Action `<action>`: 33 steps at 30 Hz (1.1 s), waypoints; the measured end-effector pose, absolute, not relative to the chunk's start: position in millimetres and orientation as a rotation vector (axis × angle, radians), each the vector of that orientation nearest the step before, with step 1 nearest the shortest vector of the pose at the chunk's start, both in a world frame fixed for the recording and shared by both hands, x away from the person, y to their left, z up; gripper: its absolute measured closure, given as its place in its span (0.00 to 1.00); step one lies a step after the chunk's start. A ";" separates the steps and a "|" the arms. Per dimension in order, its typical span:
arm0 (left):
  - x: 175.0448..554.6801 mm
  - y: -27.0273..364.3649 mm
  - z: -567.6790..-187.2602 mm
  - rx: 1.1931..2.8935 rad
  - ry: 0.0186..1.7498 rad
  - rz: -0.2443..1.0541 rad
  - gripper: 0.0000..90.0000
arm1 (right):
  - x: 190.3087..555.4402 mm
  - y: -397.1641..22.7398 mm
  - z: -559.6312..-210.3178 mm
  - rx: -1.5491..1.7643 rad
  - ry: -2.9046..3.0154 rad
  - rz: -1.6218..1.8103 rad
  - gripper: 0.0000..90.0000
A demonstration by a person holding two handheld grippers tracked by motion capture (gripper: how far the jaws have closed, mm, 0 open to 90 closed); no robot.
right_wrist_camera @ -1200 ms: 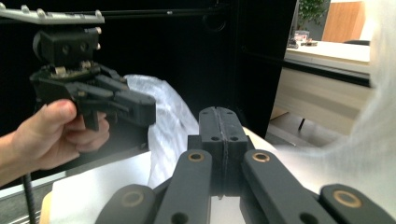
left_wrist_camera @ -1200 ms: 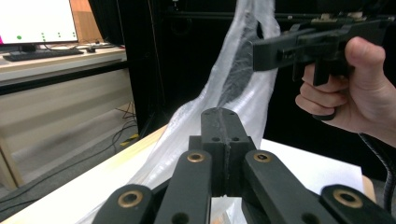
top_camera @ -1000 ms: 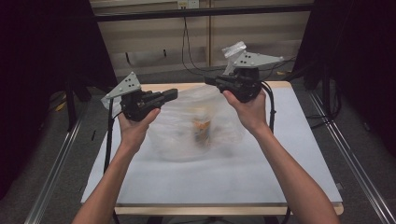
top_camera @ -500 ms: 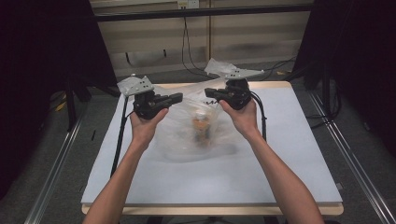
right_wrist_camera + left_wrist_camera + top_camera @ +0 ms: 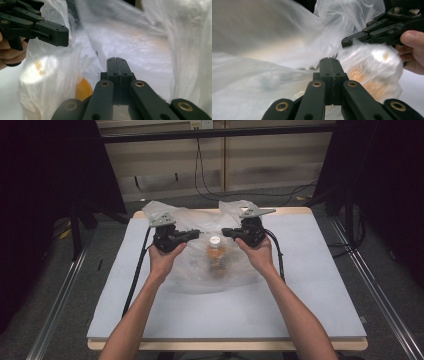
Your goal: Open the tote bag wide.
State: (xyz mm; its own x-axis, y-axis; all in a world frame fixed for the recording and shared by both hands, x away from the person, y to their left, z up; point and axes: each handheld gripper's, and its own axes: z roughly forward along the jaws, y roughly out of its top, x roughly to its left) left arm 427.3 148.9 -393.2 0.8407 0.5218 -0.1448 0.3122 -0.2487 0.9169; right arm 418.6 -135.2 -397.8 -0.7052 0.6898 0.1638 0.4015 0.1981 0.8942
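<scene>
Plan view of the work surface. My left gripper (image 5: 192,235) and my right gripper (image 5: 229,232) face each other over a clear plastic bag (image 5: 200,275) lying at the middle of the table (image 5: 320,285). Both have their jaws pressed fully together, and thin film of the bag's upper edge appears pinched at each tip, though the film is too sheer to be sure. Inside the bag a white-capped bottle (image 5: 215,251) with orange contents lies between my two hands. The bag's two raised corners reach the far edge of the table; on the left, right and near sides a broad band of bare grey surface runs to the rims. From my left gripper's camera the shut jaws (image 5: 329,65) meet the film just beside the bottle (image 5: 372,72), with the other gripper (image 5: 372,35) close above it.
</scene>
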 end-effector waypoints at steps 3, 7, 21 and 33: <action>426.8 148.9 -401.6 1.850 0.644 0.209 1.00 | 418.4 -134.8 -408.9 1.063 2.214 1.511 1.00; 425.0 147.1 -413.2 1.858 0.647 0.187 1.00 | 416.8 -134.5 -421.7 1.076 2.231 1.505 1.00; 412.6 139.7 -444.1 1.934 0.632 0.138 1.00 | 409.6 -138.9 -457.9 1.137 2.294 1.478 1.00; 414.8 146.0 -469.5 1.979 0.698 0.113 1.00 | 412.8 -148.2 -493.7 1.247 2.383 1.316 1.00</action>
